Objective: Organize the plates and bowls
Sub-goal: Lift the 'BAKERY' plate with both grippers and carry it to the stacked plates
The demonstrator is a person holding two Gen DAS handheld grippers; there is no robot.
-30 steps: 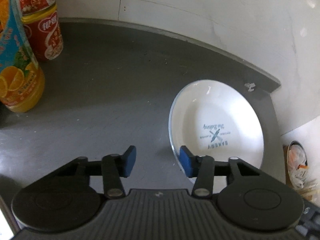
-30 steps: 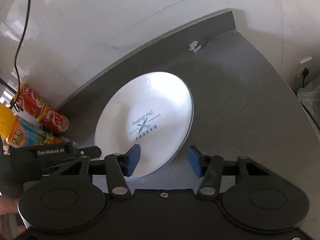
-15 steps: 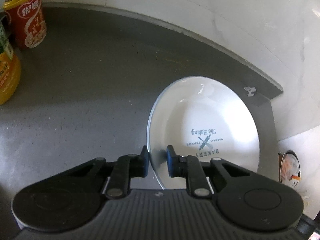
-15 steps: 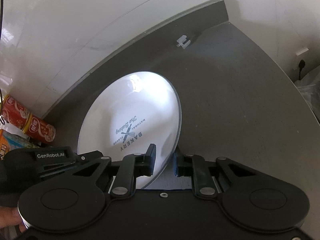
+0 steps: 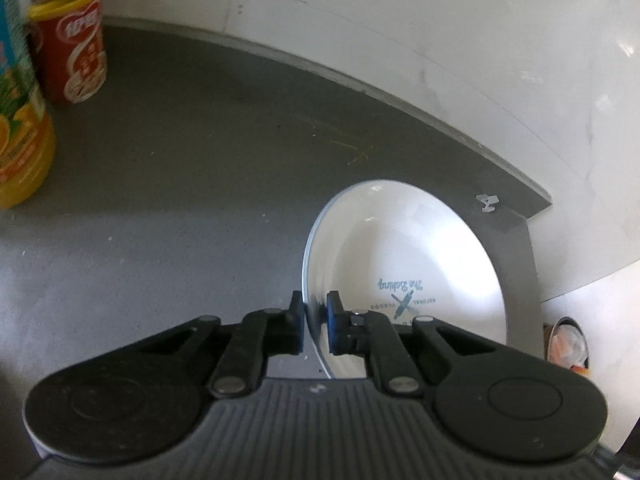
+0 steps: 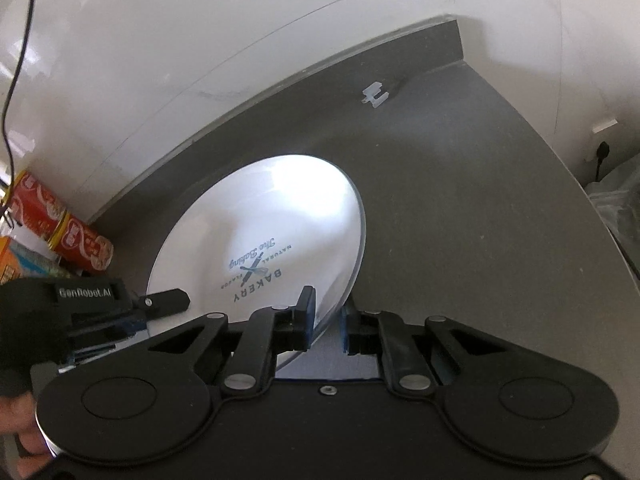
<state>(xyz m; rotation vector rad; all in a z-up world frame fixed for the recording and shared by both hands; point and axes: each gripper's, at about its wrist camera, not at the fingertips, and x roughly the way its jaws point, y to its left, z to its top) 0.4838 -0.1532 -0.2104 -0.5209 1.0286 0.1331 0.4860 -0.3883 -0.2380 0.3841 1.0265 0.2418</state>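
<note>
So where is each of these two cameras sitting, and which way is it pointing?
Left wrist view: mounted on the left gripper, looking forward along its fingers across the grey counter toward the wall; its jaws pinch the left rim of the white plate.
Right wrist view: mounted on the right gripper, looking the same way; its jaws pinch the plate's right rim, and the left gripper and part of a hand show too.
Shared: the plate, the red cans and the counter.

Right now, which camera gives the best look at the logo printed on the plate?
The right wrist view: the plate faces it with the BAKERY logo upright and unblocked. In the left wrist view the logo is upside down, partly behind the left gripper.
</note>
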